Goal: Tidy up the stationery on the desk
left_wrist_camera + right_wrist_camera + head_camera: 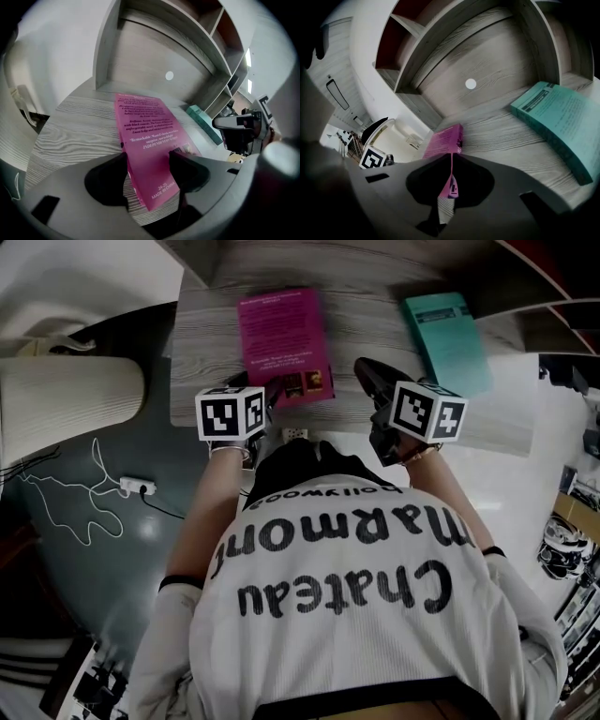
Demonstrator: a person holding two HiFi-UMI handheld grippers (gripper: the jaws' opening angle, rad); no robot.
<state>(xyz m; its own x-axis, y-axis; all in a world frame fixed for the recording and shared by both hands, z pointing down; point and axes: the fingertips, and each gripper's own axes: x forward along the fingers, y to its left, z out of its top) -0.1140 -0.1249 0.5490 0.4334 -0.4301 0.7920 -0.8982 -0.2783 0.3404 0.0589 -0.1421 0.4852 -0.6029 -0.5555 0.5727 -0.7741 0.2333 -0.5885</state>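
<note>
1. Head view, far left: the left gripper [149, 157] reaches onto the grey wood desk [202, 352] at the near left corner of a pink book [281, 338]. Its marker cube [230, 413] sits just behind the jaws.
2. Left gripper view: the jaws stand wide apart with the near corner of the pink book between them.
   - The left jaw is beside the stacked page edges.
   - The right jaw is over the printed cover.
   - No clamping shows, and the book's width fills most of the gap.
3. Ahead of those jaws, the pink book runs away across the desk towards the back panel of a shelf unit [154, 56], with its printed cover facing up.
4. Right gripper view: the right gripper [451, 159] has its jaws closed together on a thin pink edge of the same book.
   - The cover sheet stands pinched upright in the slit between the jaws, with pale page edges showing just below it.
   - The rest of the book lies ahead and slightly left of the jaws.
5. Right of these jaws and well apart from them, a teal book [558, 122] lies flat on the desk. It is angled towards the shelf unit and neither gripper touches it.
</note>
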